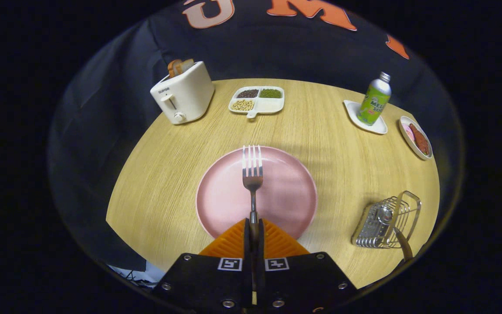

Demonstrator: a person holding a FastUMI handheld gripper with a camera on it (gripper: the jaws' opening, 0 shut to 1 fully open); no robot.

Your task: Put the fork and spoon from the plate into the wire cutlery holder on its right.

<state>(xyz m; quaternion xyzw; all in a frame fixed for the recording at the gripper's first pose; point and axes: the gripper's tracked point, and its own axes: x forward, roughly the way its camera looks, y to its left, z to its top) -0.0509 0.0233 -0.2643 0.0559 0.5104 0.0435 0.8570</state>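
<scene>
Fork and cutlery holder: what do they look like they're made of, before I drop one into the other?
The fork, clamped by its handle in the gripper above the pink plate, looks like polished steel: bright, mirror-like tines. The wire cutlery holder seems chromed metal rod: thin, shiny bars. A spoon already seems to rest in it.

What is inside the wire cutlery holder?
A spoon sits in the wire cutlery holder, its handle sticking out. The wires partly cover the spoon. The tool grips the fork.
</scene>
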